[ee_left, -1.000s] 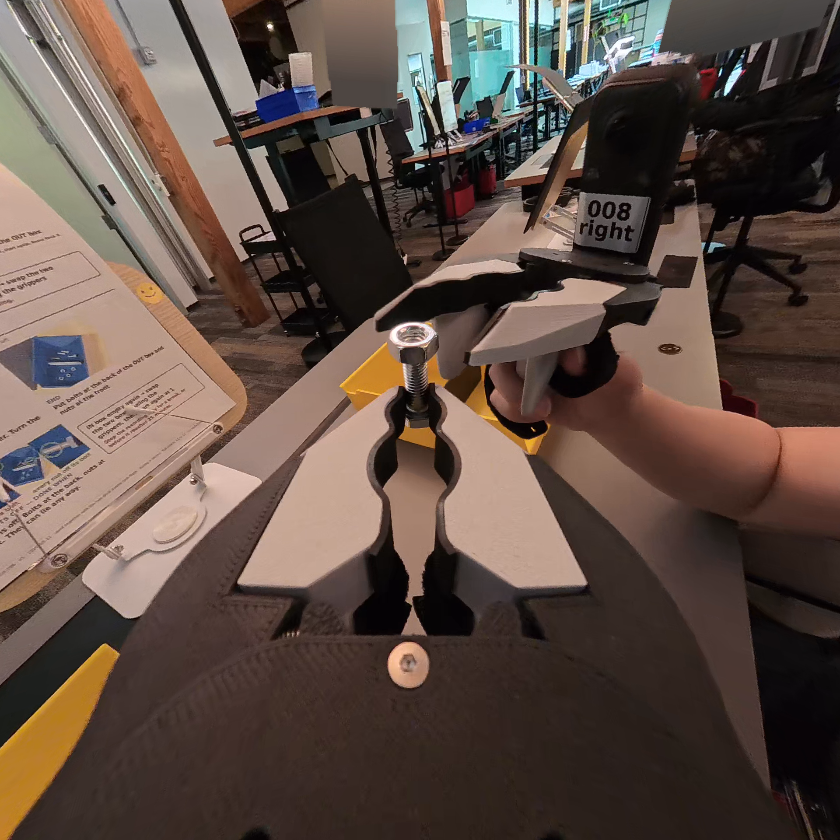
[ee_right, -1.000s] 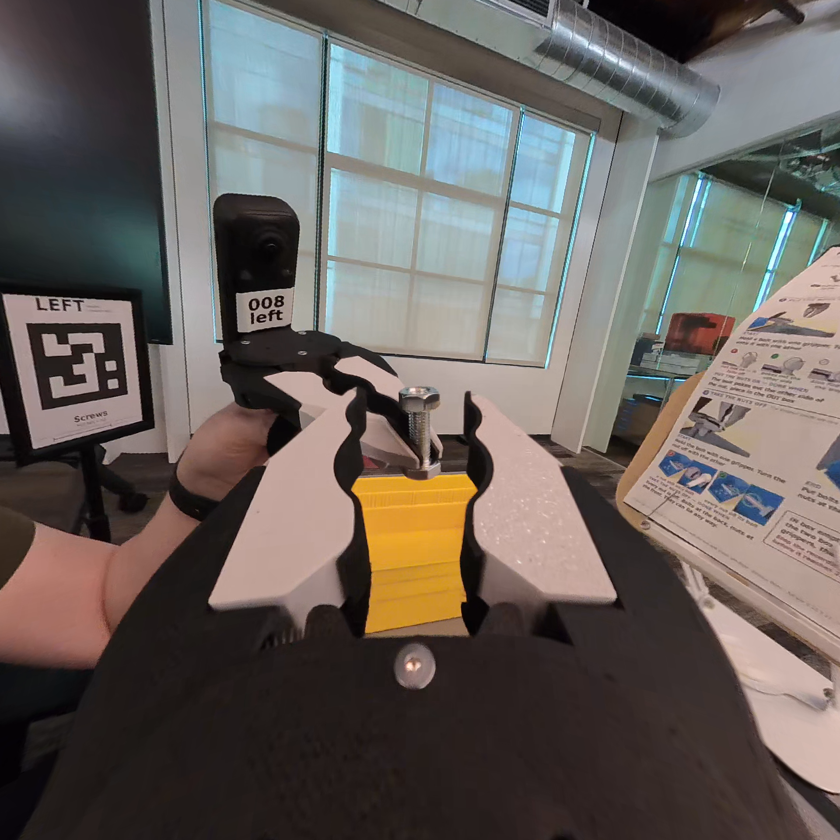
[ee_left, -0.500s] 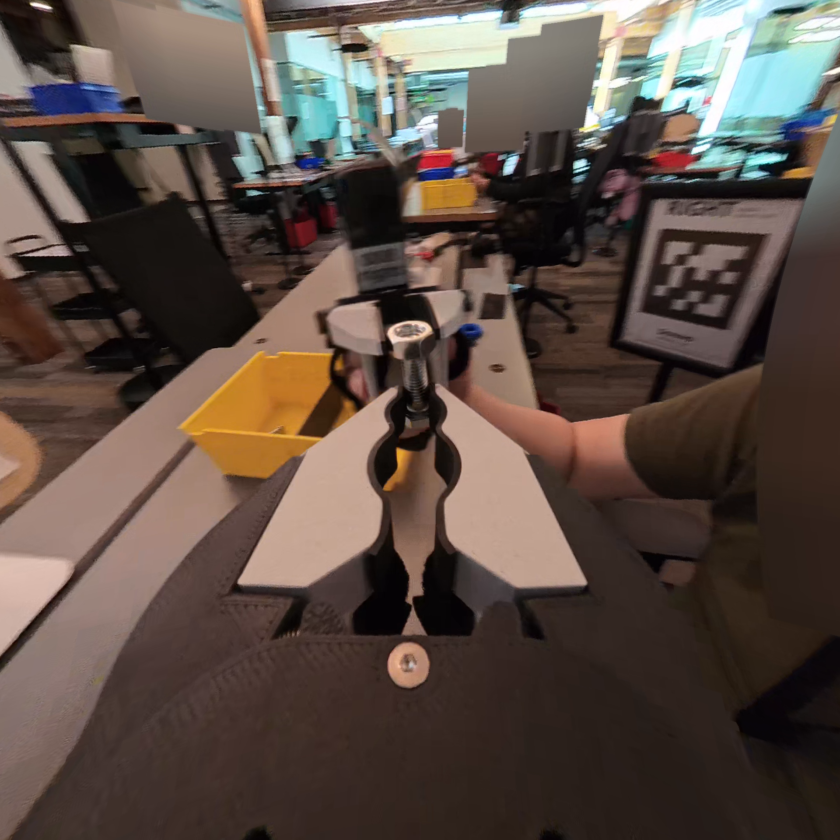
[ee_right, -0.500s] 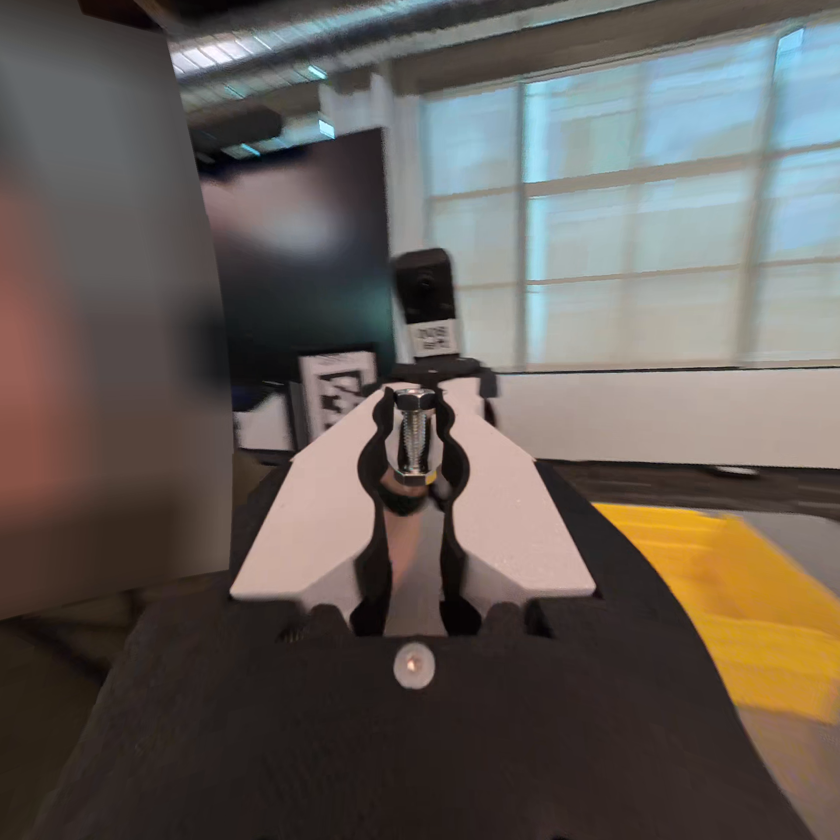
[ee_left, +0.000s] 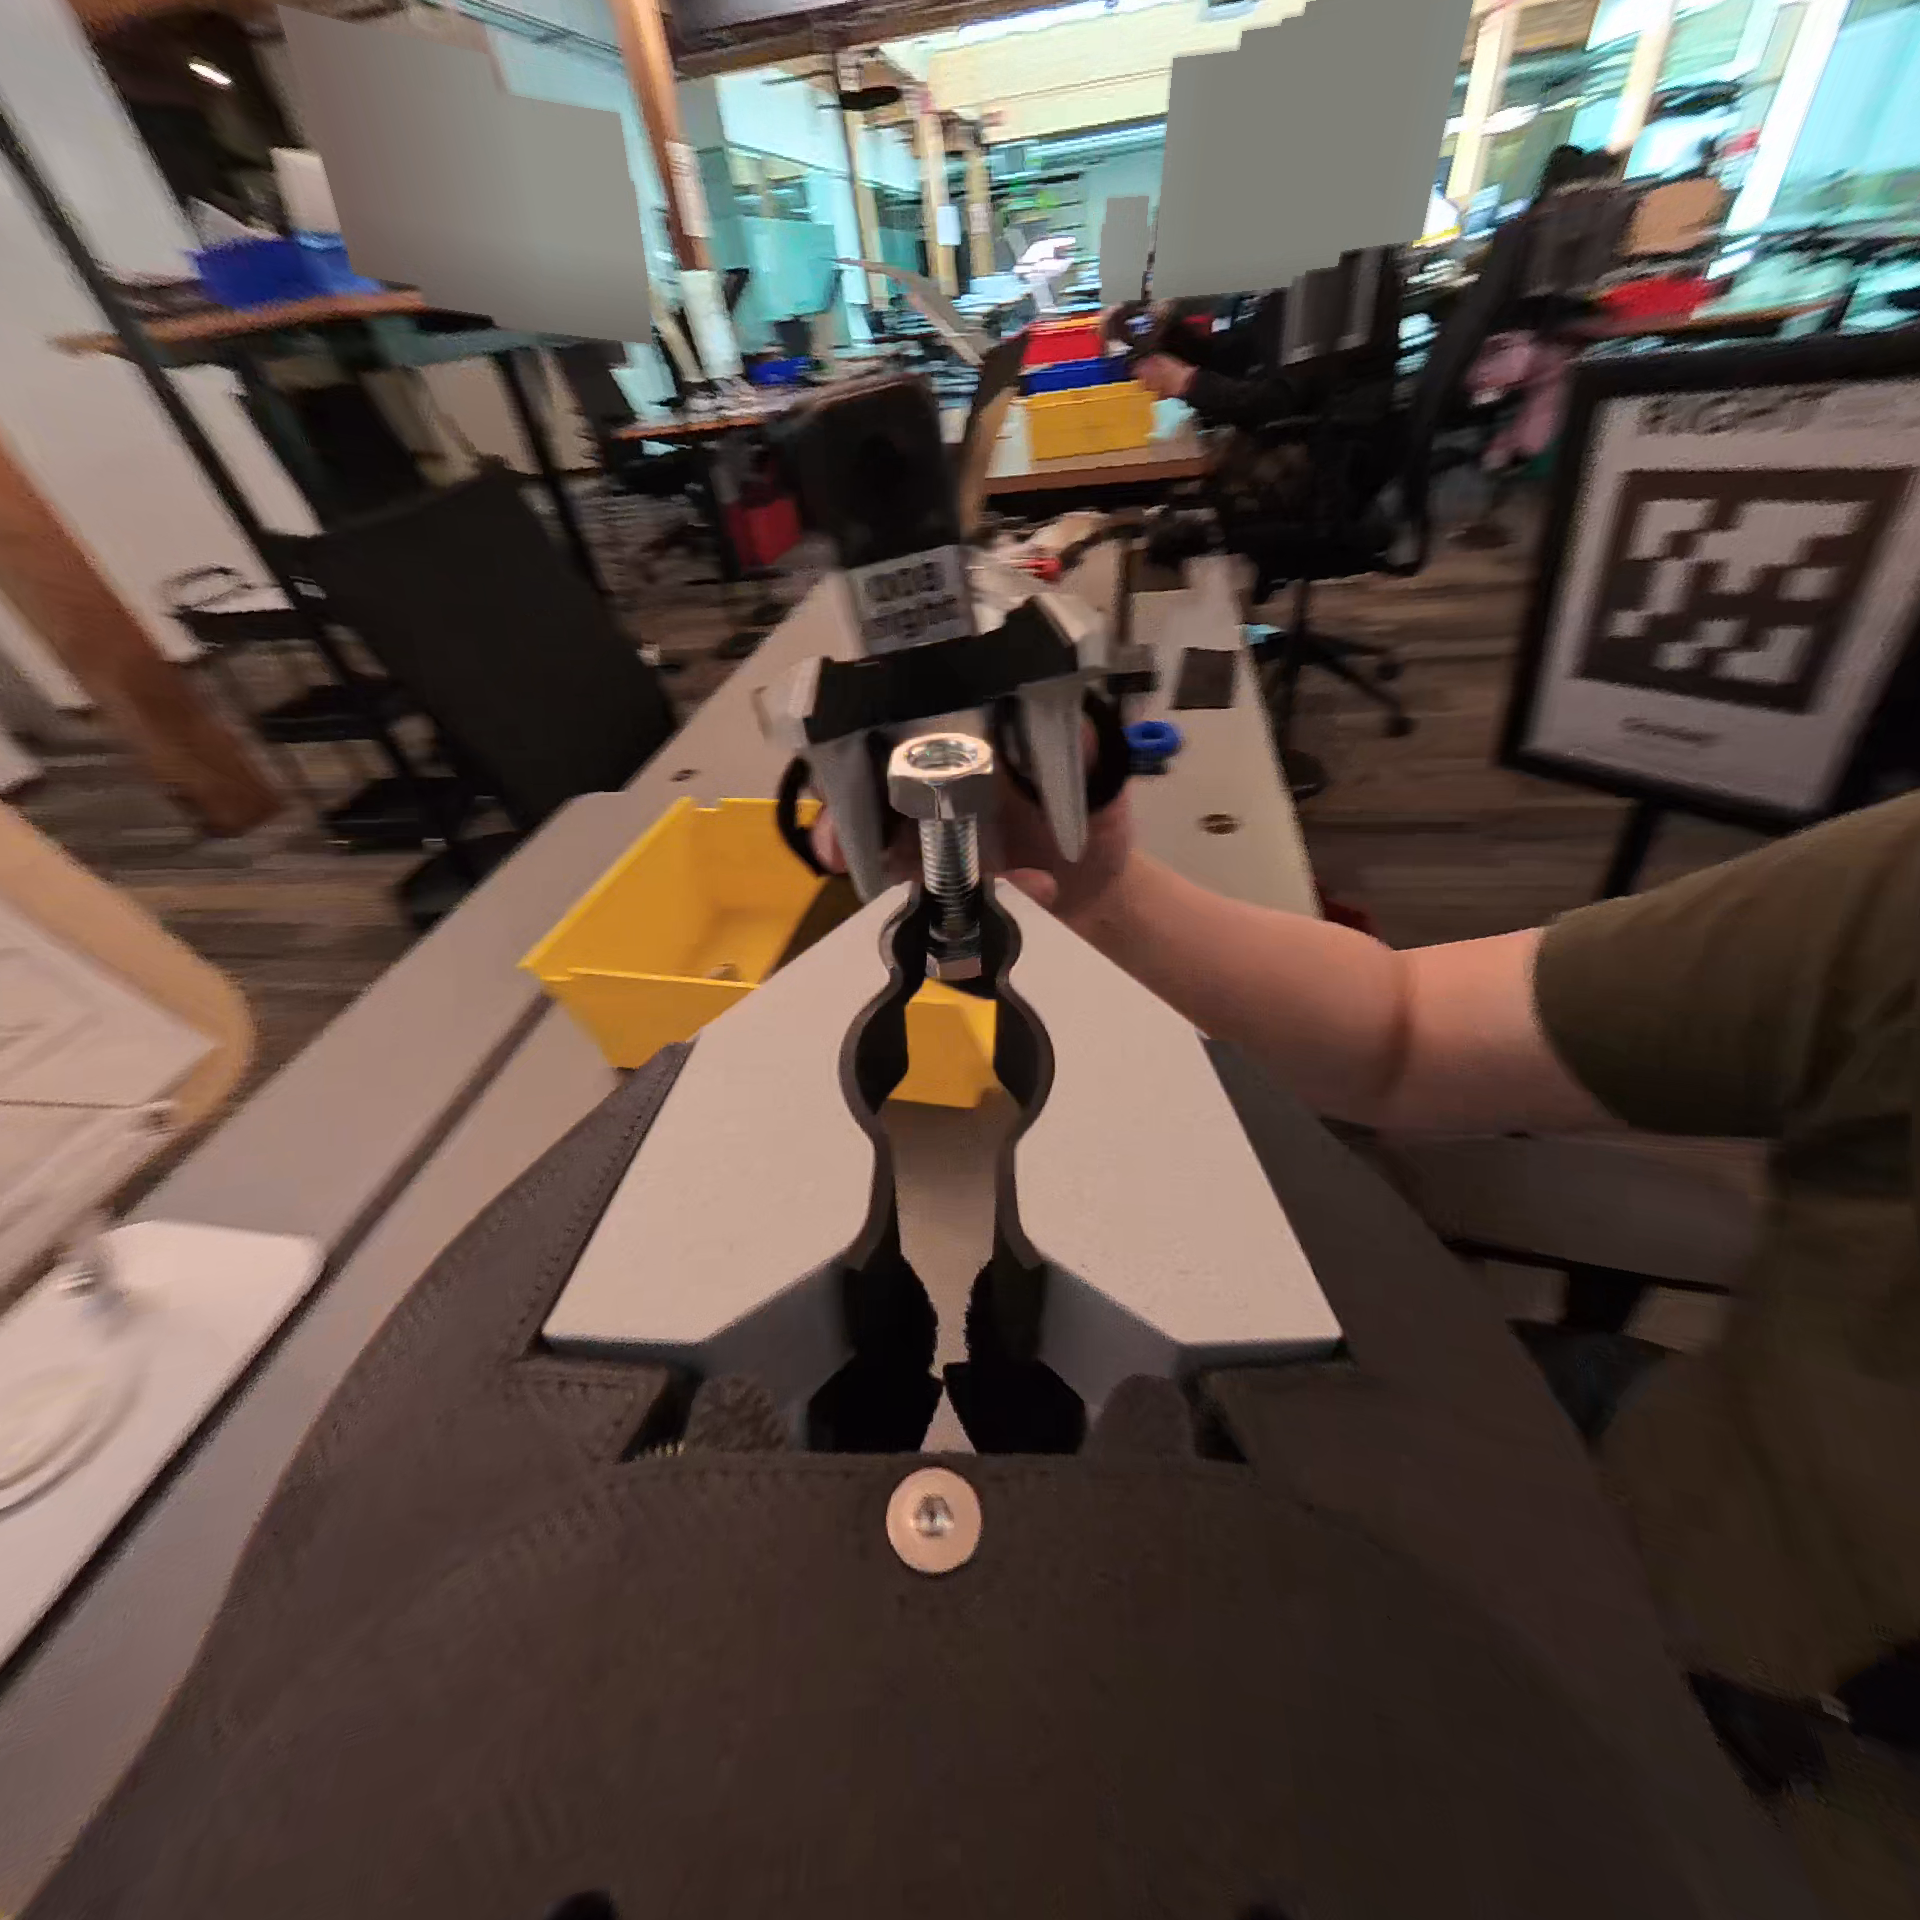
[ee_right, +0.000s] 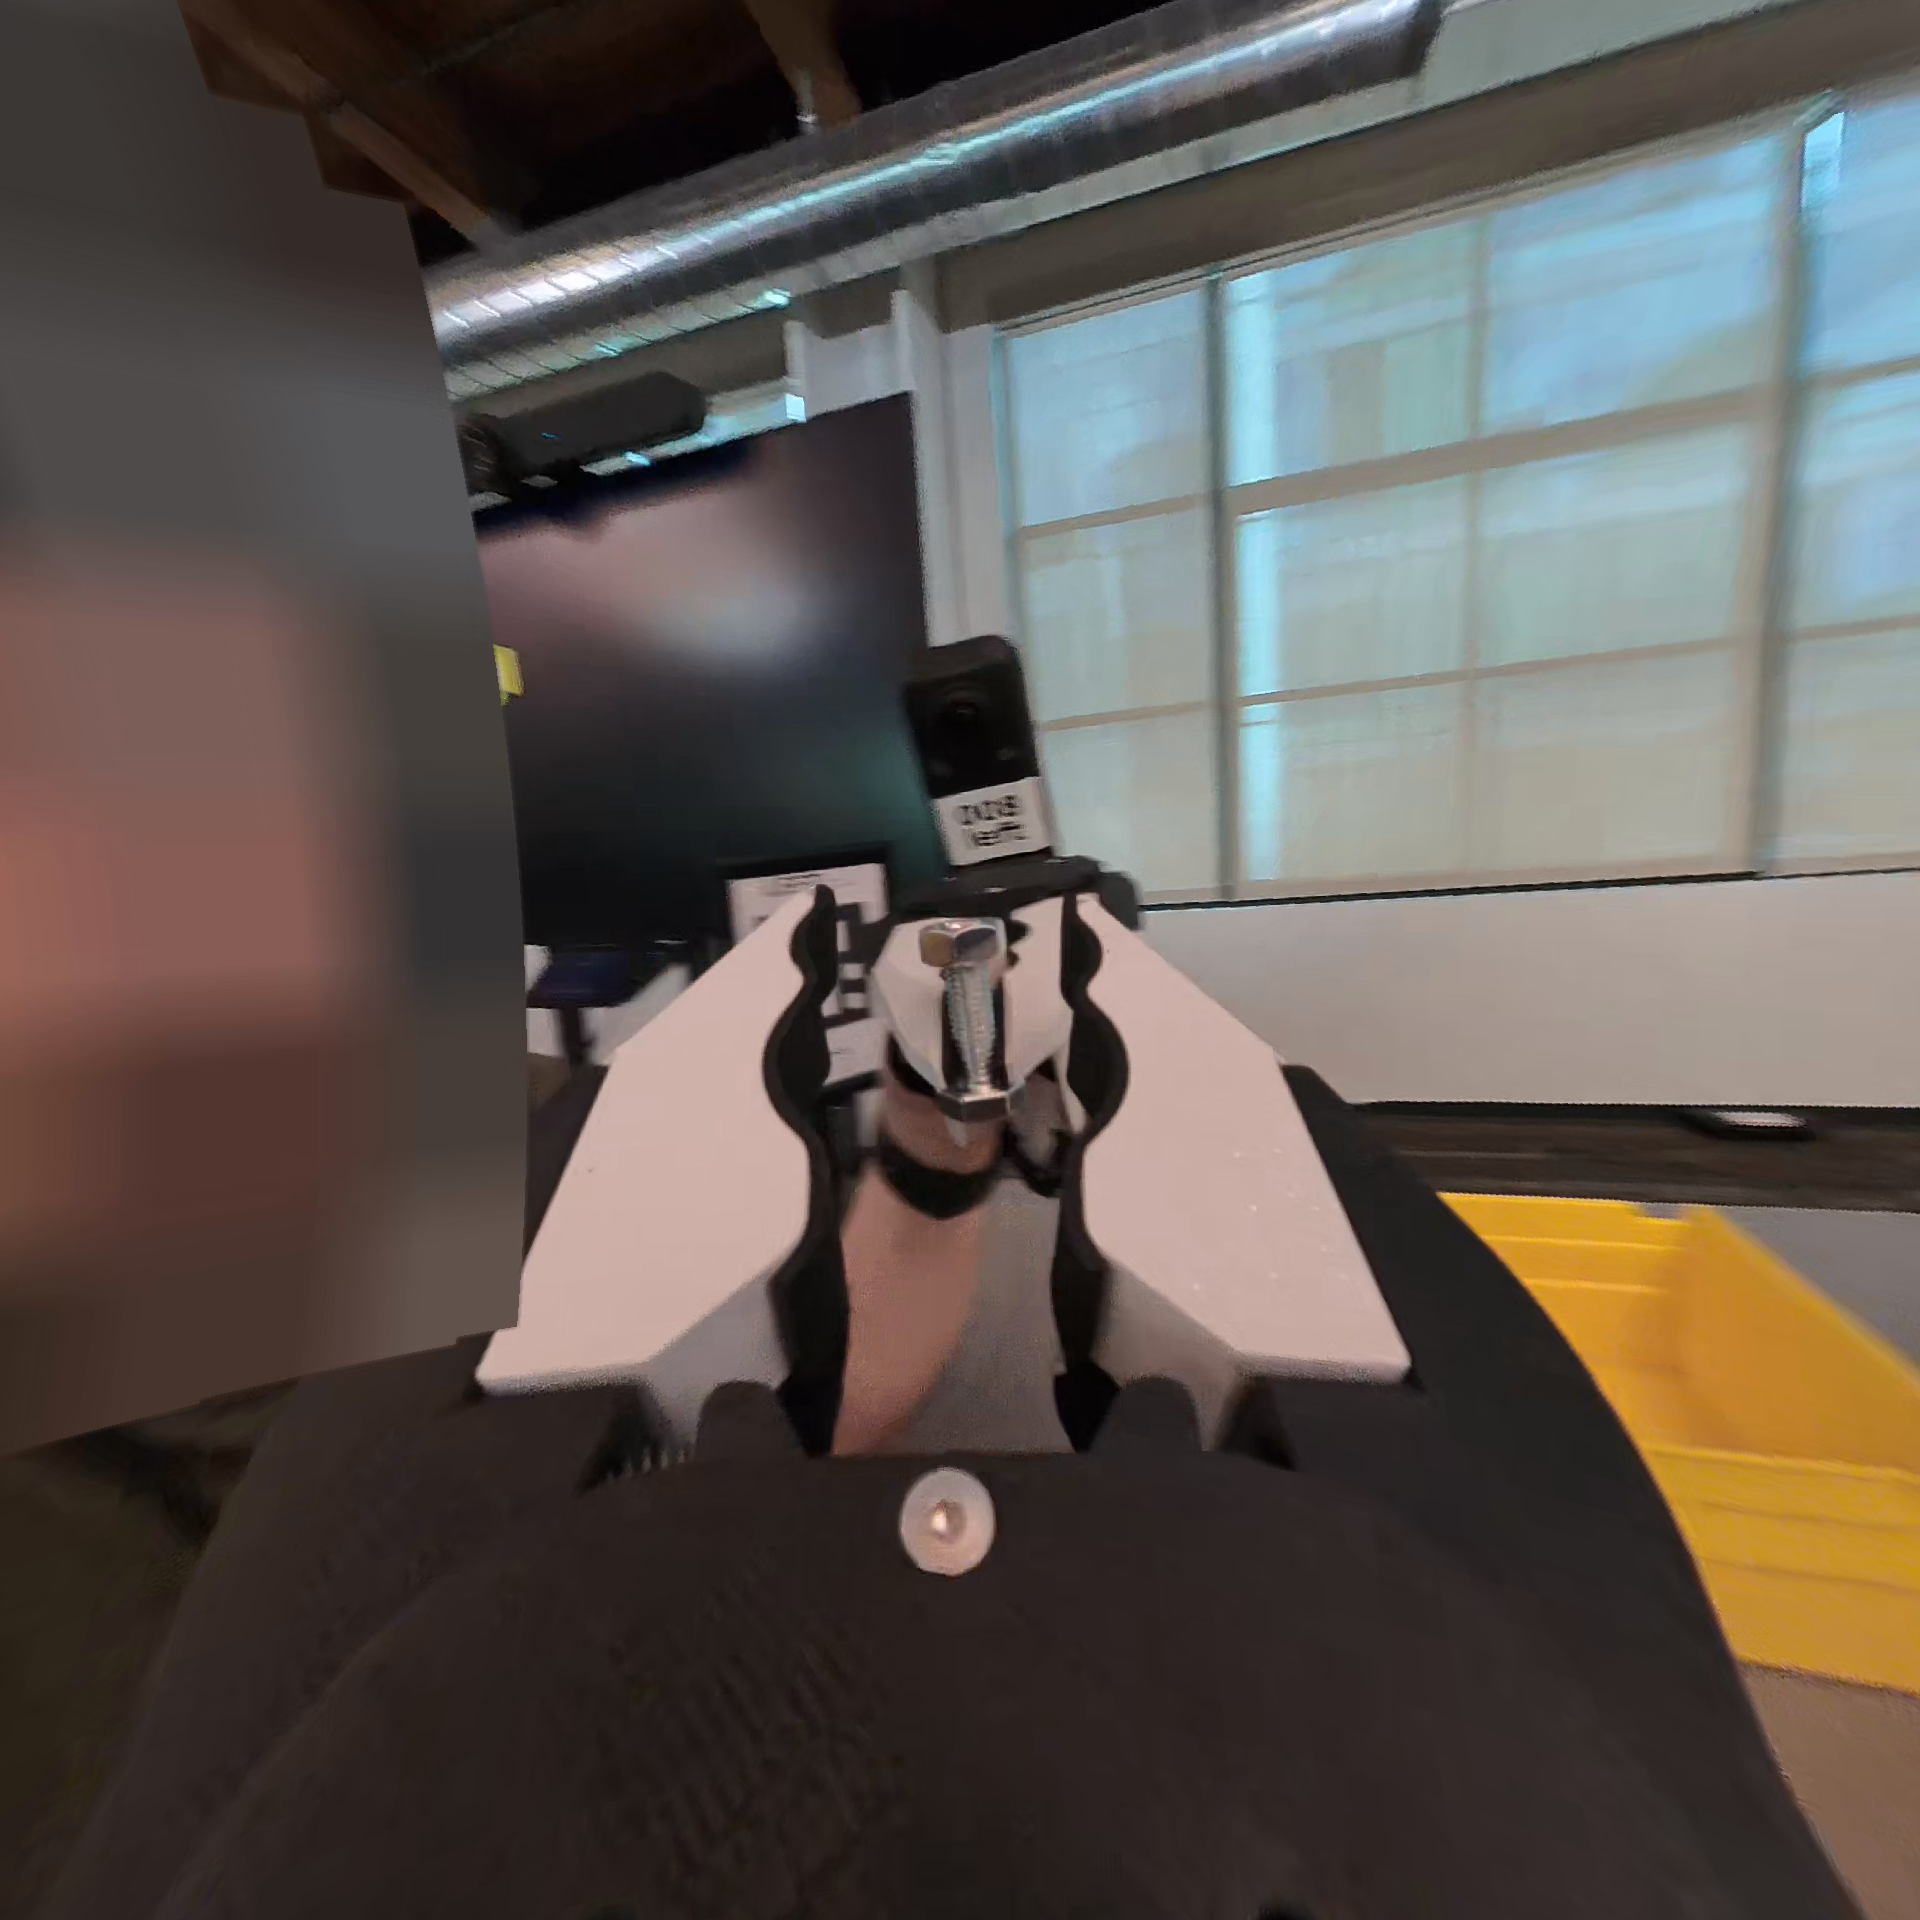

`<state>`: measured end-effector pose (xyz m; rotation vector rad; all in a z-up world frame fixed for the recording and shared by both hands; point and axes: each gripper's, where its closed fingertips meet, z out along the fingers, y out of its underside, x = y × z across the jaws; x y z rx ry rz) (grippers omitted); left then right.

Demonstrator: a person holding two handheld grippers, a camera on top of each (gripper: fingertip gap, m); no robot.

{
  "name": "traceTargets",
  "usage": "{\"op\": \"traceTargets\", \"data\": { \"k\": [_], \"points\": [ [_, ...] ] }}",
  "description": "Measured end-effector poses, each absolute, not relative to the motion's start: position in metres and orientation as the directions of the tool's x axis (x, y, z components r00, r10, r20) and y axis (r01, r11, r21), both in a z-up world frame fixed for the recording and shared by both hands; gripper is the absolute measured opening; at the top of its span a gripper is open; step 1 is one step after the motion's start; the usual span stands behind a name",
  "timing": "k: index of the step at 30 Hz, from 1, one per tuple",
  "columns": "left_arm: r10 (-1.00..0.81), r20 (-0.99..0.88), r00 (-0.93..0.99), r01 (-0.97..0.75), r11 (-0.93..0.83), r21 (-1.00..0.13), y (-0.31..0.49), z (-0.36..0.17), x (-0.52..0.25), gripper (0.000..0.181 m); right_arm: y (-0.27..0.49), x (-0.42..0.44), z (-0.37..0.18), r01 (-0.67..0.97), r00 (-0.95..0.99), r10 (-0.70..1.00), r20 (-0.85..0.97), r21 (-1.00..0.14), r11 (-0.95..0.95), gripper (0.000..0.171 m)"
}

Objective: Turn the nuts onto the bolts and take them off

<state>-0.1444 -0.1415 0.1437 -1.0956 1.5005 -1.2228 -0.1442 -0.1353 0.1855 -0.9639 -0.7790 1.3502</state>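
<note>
My left gripper [ee_left: 951, 935] is clamped on the bolt [ee_left: 948, 868] at frame centre, its shank upright with a nut [ee_left: 940, 781] at the top. My right gripper [ee_right: 945, 997] stands spread wide, holding nothing. Beyond, a yellow bin [ee_left: 665, 935] sits on the bench [ee_left: 436, 1122].

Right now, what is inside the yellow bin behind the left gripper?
The yellow bin shows a mostly bare floor with one small, blurred metal piece. The left gripper and its bolt cover the bin's right part.
</note>
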Motion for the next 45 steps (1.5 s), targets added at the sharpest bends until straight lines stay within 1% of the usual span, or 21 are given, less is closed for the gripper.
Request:
{"op": "traceTargets", "data": {
  "k": [1, 4, 8, 11, 15, 16, 18, 22, 27, 31, 35, 41, 45],
  "points": [
    [-0.976, -0.140, -0.165, -0.093, 0.157, -0.983, -0.135, 0.146, -0.144, 0.007, -0.131, -0.141, 0.186, -0.416, 0.166, 0.985, -0.047, -0.909, 0.026, 0.042],
    [-0.962, -0.272, -0.027, -0.116, 0.273, -0.955, -0.118, 0.147, -0.144, 0.007, -0.123, -0.136, 0.184, -0.332, 0.333, 0.942, 0.044, -0.930, 0.160, 0.043],
    [-0.913, -0.393, 0.110, -0.189, 0.369, -0.910, -0.099, 0.143, -0.142, 0.007, -0.124, -0.143, 0.180, -0.245, 0.383, 0.918, 0.100, -0.948, 0.205, 0.045],
    [-0.900, -0.411, 0.141, -0.212, 0.378, -0.901, -0.095, 0.140, -0.138, 0.007, -0.111, -0.146, 0.174, -0.159, 0.499, 0.854, 0.147, -0.953, 0.257, 0.046],
    [-0.899, -0.404, 0.172, -0.219, 0.365, -0.905, -0.091, 0.138, -0.135, 0.007, -0.089, -0.140, 0.171, -0.023, 0.696, 0.686, 0.213, -0.948, 0.318, 0.043],
    [-0.898, -0.404, 0.172, -0.223, 0.364, -0.904, -0.090, 0.137, -0.134, 0.007, -0.087, -0.141, 0.169, 0.010, 0.716, 0.658, 0.234, -0.946, 0.325, 0.041],
    [-0.905, -0.397, 0.156, -0.223, 0.359, -0.906, -0.092, 0.136, -0.134, 0.007, -0.089, -0.146, 0.167, 0.042, 0.708, 0.656, 0.262, -0.943, 0.331, 0.036],
    [-0.933, -0.345, 0.106, -0.186, 0.322, -0.928, -0.101, 0.138, -0.135, 0.007, -0.091, -0.143, 0.169, 0.018, 0.693, 0.676, 0.252, -0.943, 0.333, 0.035],
    [-0.950, -0.299, 0.090, -0.145, 0.284, -0.948, -0.102, 0.146, -0.142, 0.007, -0.091, -0.132, 0.170, -0.093, 0.637, 0.757, 0.145, -0.961, 0.262, 0.035],
    [-0.962, -0.267, 0.054, -0.129, 0.258, -0.957, -0.106, 0.147, -0.143, 0.007, -0.103, -0.147, 0.172, -0.125, 0.567, 0.811, 0.144, -0.958, 0.258, 0.035],
    [-0.965, -0.258, 0.037, -0.121, 0.252, -0.960, -0.109, 0.148, -0.143, 0.007, -0.106, -0.153, 0.172, -0.133, 0.549, 0.823, 0.143, -0.958, 0.255, 0.035],
    [-0.978, -0.208, -0.021, -0.077, 0.209, -0.975, -0.117, 0.154, -0.148, 0.007, -0.100, -0.132, 0.178, -0.215, 0.555, 0.829, 0.069, -0.951, 0.224, 0.033],
    [-0.983, -0.179, -0.044, -0.064, 0.182, -0.981, -0.119, 0.155, -0.148, 0.007, -0.115, -0.142, 0.184, -0.254, 0.482, 0.874, 0.070, -0.943, 0.216, 0.034]
  ]
}}
